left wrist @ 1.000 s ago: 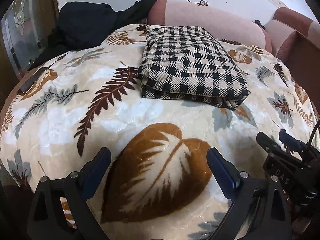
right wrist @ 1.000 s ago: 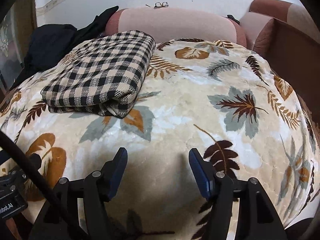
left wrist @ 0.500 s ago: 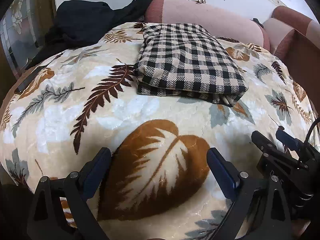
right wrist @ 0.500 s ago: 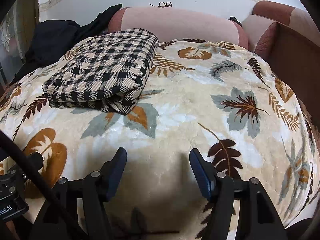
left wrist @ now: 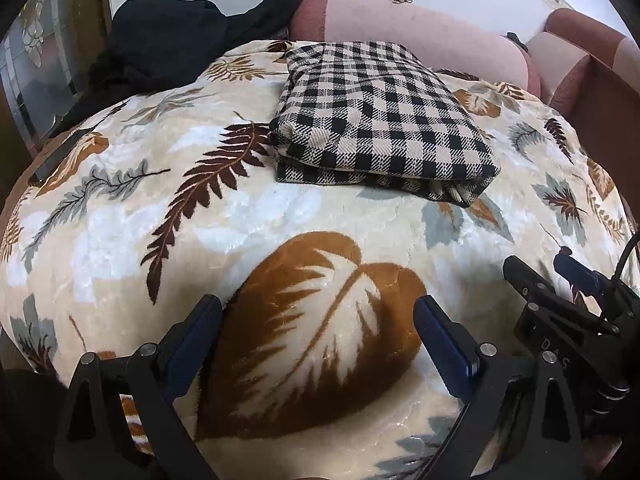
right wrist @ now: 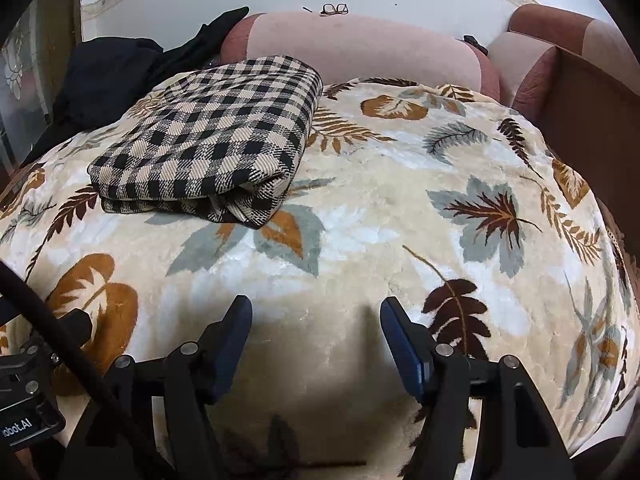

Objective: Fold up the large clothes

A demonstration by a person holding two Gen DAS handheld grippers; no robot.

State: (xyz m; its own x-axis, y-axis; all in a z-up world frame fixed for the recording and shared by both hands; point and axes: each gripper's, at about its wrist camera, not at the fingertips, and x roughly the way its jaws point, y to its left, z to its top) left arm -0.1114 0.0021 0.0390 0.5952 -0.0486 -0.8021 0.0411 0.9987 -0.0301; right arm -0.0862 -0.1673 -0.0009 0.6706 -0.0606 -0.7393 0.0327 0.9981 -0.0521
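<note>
A black-and-beige checked garment (left wrist: 380,116) lies folded into a thick rectangle on the leaf-patterned blanket (left wrist: 256,220); it also shows in the right wrist view (right wrist: 216,140) at the upper left. My left gripper (left wrist: 318,332) is open and empty, held low over the blanket well in front of the garment. My right gripper (right wrist: 316,332) is open and empty, to the right of and in front of the garment. The right gripper also shows at the right edge of the left wrist view (left wrist: 560,292).
A dark garment (left wrist: 180,44) is heaped at the back left. A pink bolster (right wrist: 360,52) with a pair of glasses (right wrist: 335,9) on it lies along the white wall. A brown sofa arm (right wrist: 580,92) stands at the right.
Both views have drawn back and tilted slightly; the folded garment sits a little farther up in each view. Both grippers stay open.
</note>
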